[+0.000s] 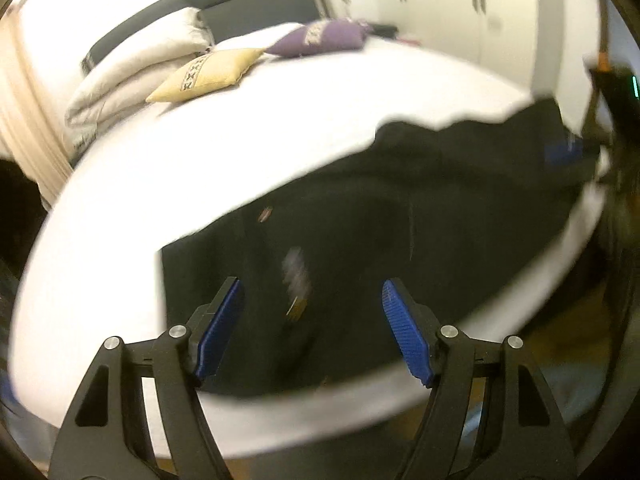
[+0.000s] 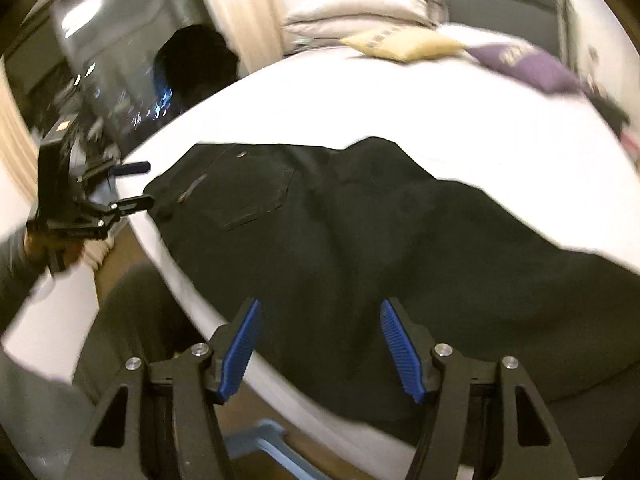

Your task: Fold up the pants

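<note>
Black pants [image 2: 360, 240] spread flat on white bed [image 2: 400, 116]; left gripper [image 1: 312, 320] spread, empty; right gripper [image 2: 320, 340] spread, empty, above pants.

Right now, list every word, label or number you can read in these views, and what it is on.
None can be read.
Pale patch on the black denim pants, at: too blurred.
Patterned band on the yellow square cushion: a pattern, no letters made out.
Band on the purple cushion: too blurred.
</note>
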Demonstrator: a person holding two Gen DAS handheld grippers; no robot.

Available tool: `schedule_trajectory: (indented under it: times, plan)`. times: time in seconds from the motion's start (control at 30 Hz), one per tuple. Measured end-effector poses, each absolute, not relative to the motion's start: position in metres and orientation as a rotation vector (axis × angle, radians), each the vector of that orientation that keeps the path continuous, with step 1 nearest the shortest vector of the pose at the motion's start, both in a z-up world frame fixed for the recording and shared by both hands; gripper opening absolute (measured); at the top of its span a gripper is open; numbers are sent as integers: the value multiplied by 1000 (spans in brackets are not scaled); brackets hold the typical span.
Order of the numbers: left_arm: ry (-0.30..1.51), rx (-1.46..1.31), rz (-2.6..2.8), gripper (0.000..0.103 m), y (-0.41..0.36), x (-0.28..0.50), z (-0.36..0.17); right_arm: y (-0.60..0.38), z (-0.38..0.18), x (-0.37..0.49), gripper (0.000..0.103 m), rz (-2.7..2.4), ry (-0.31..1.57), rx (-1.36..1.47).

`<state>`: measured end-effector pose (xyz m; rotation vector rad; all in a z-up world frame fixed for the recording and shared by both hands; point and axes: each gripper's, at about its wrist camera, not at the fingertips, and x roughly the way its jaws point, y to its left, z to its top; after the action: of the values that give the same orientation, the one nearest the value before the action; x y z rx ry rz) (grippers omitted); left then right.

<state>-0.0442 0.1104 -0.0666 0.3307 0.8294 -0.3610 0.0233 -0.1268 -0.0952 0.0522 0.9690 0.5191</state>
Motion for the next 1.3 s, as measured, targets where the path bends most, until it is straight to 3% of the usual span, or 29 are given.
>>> schedule_trajectory:
  times: [0.1, 0.13, 0.23, 0.33, 0.43, 0.6, 0.8, 0.87, 0.9, 1.0, 1.17, 1.27, 1.3]
  plan:
    - [903, 279, -372, 71, 87, -10, -94, -136, -126, 35, 64, 482, 1068, 105]
    - [951, 277, -361, 71, 83, -2, -109, -142, -138, 34, 55, 436, 1094, 88]
    - [1015, 280, -338, 73, 83, 6, -141, -159, -137, 19, 53, 394, 1063, 75]
    - [1034, 233, -276, 75, 95, 9, -137, -177, -125, 15, 53, 285, 1083, 63]
    - [972, 184, -259, 75, 94, 14, -108, -178, -87, 32, 53, 353, 982, 150]
    - [910, 170, -258, 75, 67, 59, -92, -110, -69, 103, 53, 644, 943, 282]
    - [1010, 178, -209, 75, 50, 91, -141, -49, -160, 204, 52, 681, 1190, 479]
    - [1021, 161, -204, 75, 61, 90, -153, -54, -185, 218, 22, 639, 1228, 504]
    - [1016, 149, -206, 75, 63, 91, -157, -61, -191, 223, 0, 619, 1228, 514]
    - [1010, 156, -203, 77, 63, 94, -162, -95, -198, 231, 0, 609, 1192, 616]
    - [1006, 149, -194, 78, 57, 105, -167, -185, -185, 217, 0, 264, 1100, 530]
    - [1004, 148, -185, 78, 64, 101, -165, -251, -145, 175, 12, 149, 961, 544]
    - [1004, 152, -171, 78, 61, 103, -163, -264, -133, 162, 22, 147, 927, 553]
